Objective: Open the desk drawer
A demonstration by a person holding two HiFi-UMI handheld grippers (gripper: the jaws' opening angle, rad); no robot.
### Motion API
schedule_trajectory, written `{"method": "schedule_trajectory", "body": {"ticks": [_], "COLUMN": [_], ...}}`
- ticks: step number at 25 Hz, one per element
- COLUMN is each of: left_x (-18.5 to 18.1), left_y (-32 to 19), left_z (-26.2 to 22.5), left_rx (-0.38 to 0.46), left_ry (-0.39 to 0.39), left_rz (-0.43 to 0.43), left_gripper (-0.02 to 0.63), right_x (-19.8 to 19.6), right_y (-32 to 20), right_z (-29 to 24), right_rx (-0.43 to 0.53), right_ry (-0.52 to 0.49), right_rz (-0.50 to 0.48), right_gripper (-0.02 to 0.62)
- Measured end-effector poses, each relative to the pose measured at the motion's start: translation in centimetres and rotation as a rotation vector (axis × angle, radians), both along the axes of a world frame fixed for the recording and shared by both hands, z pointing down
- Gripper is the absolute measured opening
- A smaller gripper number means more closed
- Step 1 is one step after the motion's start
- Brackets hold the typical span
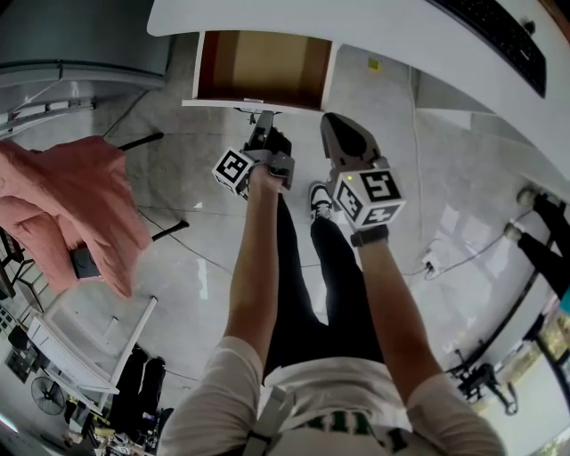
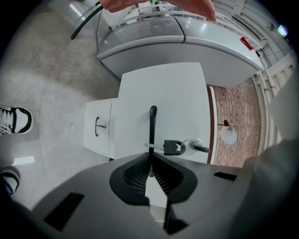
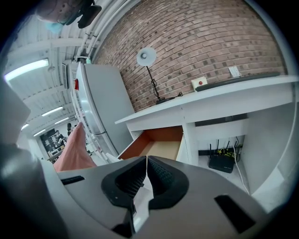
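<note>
The desk drawer (image 1: 264, 66) stands pulled out from under the white desk top (image 1: 374, 27), showing its brown inside. My left gripper (image 1: 262, 118) sits at the drawer's white front (image 1: 254, 104). In the left gripper view the black bar handle (image 2: 152, 122) runs down into my left gripper (image 2: 151, 158), whose pads are shut on it. A key with a black head (image 2: 173, 147) hangs in the lock beside the handle. My right gripper (image 1: 337, 126) hovers just right of the drawer, jaws shut and empty (image 3: 145, 161); it looks at the open drawer (image 3: 159, 145) from the side.
A pink jacket (image 1: 76, 209) hangs over a chair at the left. A keyboard (image 1: 500, 37) lies on the desk. Cables (image 1: 445, 260) trail over the floor at the right. A router (image 3: 221, 162) sits under the desk. A small white cabinet (image 2: 99, 127) stands beyond the drawer.
</note>
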State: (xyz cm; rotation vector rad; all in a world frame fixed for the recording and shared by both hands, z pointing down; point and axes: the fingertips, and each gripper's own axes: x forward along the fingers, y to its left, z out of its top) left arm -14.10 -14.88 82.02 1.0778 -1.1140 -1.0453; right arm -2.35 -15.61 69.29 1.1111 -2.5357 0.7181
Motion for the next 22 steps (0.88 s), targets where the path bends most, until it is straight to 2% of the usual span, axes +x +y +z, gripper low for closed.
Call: {"method": "schedule_trajectory", "body": {"ticks": [5,14,22], "left_x": [-0.1,0.0,0.0], "left_y": [0.7,1.3,1.4], "left_z": [2.3,5.6,7.5], "left_rx": [-0.032,-0.104,-0.112], "left_ry": [-0.022,-0.014,0.000], "left_rz": [0.027,0.039,0.019], "left_gripper": [0.014,0.012,0.011], "right_x": [-0.1,0.1,0.4], "right_y": [0.0,-0.3,-0.5], "right_z": [-0.2,0.2,0.9], "right_rx": [0.003,-0.002,-0.013], "right_ry": [-0.006,0.002,0.010], "right_rz": [-0.009,-0.005,-0.010], "right_gripper": [0.006,0.006,0.006]}}
